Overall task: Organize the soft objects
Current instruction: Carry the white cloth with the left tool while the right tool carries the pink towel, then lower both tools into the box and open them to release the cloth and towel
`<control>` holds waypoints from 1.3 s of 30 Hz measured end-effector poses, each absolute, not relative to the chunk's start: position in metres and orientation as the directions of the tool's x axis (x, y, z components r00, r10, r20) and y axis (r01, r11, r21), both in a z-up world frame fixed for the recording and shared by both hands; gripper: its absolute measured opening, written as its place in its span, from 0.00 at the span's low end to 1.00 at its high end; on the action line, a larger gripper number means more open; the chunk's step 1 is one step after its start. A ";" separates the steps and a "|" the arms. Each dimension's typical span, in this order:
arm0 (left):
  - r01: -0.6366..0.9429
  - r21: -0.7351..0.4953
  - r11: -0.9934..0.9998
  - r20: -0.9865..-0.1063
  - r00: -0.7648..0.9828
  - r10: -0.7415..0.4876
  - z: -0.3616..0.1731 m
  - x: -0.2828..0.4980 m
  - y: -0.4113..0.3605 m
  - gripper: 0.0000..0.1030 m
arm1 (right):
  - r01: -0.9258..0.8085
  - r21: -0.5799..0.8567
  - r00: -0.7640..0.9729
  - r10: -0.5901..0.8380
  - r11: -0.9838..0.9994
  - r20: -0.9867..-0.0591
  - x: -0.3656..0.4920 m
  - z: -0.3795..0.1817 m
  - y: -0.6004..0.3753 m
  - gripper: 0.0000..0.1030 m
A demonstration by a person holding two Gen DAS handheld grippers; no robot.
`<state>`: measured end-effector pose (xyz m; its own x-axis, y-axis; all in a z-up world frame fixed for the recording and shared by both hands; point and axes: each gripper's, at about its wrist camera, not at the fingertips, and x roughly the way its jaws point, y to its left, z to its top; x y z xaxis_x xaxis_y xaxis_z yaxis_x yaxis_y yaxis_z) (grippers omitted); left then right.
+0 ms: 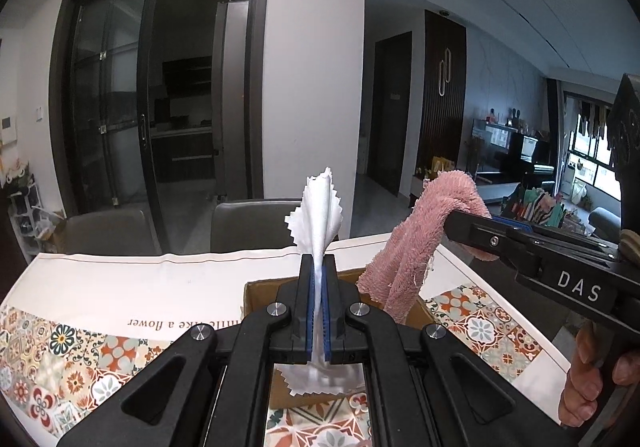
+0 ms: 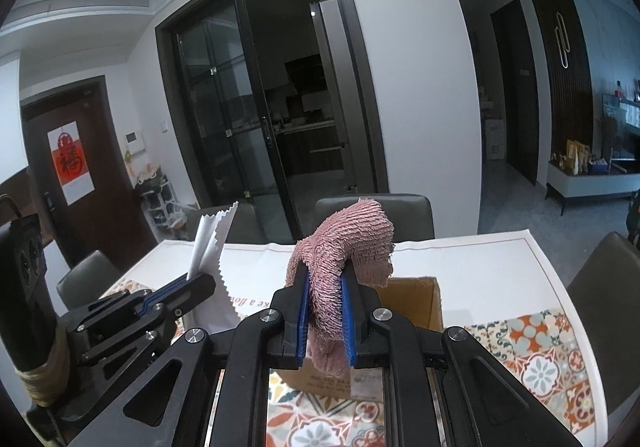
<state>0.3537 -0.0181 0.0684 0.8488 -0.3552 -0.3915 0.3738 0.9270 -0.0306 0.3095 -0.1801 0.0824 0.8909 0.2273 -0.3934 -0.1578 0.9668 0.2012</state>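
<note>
My left gripper (image 1: 319, 267) is shut on a white cloth (image 1: 320, 215) with zigzag edges; the cloth sticks up above the fingers and hangs below them. My right gripper (image 2: 325, 279) is shut on a pink fuzzy cloth (image 2: 344, 239) that drapes over the fingers. Both are held above an open cardboard box (image 2: 424, 303), whose rim also shows in the left wrist view (image 1: 260, 287). The right gripper (image 1: 452, 221) with the pink cloth (image 1: 404, 251) appears at the right of the left wrist view. The left gripper (image 2: 200, 279) with the white cloth (image 2: 210, 239) appears at the left of the right wrist view.
The box stands on a table with a patterned tile cloth (image 1: 80, 359) and a white band with printed text (image 1: 148, 323). Grey chairs (image 1: 252, 225) stand at the far side, and another chair (image 2: 608, 295) at the right. Dark glass doors are behind.
</note>
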 end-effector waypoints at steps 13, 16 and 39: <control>0.373 -0.037 0.927 -0.458 0.818 -0.347 0.045 0.401 -0.032 0.05 | -0.134 0.147 0.879 0.186 0.980 -0.440 0.355 0.074 -0.184 0.15; 0.370 -0.036 0.928 -0.486 0.805 -0.339 0.034 0.413 -0.034 0.05 | -0.126 0.137 0.866 0.177 0.982 -0.467 0.368 0.065 -0.187 0.15; 0.354 -0.009 0.935 -0.701 0.664 -0.258 -0.058 0.465 -0.050 0.05 | -0.090 0.096 0.681 0.132 0.991 -0.720 0.447 -0.041 -0.205 0.15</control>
